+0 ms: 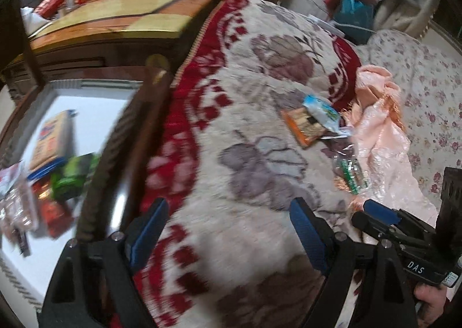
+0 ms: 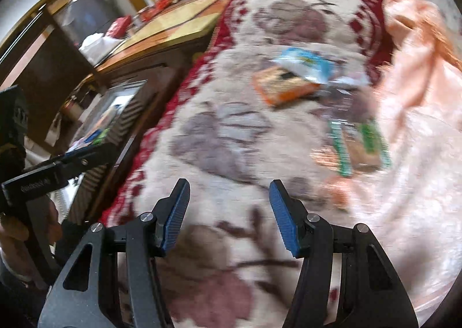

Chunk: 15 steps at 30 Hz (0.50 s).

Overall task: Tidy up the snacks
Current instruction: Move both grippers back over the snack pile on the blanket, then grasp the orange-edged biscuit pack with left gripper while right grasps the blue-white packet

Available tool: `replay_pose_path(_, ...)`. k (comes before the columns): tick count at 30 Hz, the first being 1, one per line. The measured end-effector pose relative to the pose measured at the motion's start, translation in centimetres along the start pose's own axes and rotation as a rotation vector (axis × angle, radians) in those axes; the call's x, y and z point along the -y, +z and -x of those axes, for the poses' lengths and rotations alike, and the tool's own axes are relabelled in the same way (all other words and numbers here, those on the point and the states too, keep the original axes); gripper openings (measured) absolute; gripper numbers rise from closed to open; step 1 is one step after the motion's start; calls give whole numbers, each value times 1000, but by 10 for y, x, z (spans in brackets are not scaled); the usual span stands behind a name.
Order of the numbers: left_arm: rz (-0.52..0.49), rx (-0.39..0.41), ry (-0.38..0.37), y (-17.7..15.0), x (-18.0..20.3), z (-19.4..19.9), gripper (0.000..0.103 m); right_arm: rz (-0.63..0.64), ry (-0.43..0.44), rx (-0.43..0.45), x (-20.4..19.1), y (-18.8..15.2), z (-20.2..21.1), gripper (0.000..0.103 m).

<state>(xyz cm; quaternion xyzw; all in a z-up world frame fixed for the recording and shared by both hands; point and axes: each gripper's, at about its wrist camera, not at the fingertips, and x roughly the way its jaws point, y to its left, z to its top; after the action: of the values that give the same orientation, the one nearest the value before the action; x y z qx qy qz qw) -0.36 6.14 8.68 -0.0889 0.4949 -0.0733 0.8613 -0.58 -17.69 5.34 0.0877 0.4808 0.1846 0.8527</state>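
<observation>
Cream and dark red plush blanket with a grey and mauve flower pattern covers the bed and fills most of both wrist views. Three snacks lie on it towards the far right, close together: an orange flat packet with a brown biscuit picture, a white and light blue crinkled bag overlapping its far edge, and nearer the cameras a clear wrapper with green print. A pale peach satin cloth, bunched in folds, lies just beside them on the right and touches the clear wrapper's side.

The left gripper hangs over bare blanket with its blue-padded jaws spread wide and nothing between them. The right gripper also hangs over bare blanket, its jaws partly apart and empty; the snacks are well ahead of it and blurred. In the left wrist view the right gripper sits close at the lower right, a hand beneath it.

Off the bed's left edge, past a dark wooden rail, a white open box holds other packets, among them a tall yellow and blue one and a green one. Behind it stands a wooden cabinet with a glossy yellow top carrying red boxes and small ornaments
</observation>
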Motion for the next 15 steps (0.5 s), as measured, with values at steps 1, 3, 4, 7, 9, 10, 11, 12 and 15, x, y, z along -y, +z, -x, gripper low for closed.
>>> replay_pose_path(1,-6,-7,-9,4,6,-5,87,-8,-8,8,8,2,3,57)
replay_pose_path(3,-23,-18,-22,11,18,-14,87,-10,-18,20,21,10,7,57)
replay_pose_path(4,-38,-25,-29,14,24,-19,87,-2,-23,26,27,16,8,60)
replay_pose_path(7,-68,-41,-33,21,36,-29,87,59,-47,47,36,39,10,64)
replay_pose_path(9,-78,-48,-34,24,39,-33,87,118,-60,46,39,58,5,64)
replay_pose_path(10,-80,-50,-35,25,39,-35,87,148,-70,44,39,66,1,64)
replay_pose_path(11,-81,-53,-35,26,39,-37,87,194,-85,37,39,77,-5,64)
replay_pose_path(12,-81,-57,-34,28,38,-39,87,223,-95,31,38,84,-9,64)
replay_pose_path(15,-82,-75,-26,30,34,-47,87,325,-103,7,35,111,-28,64)
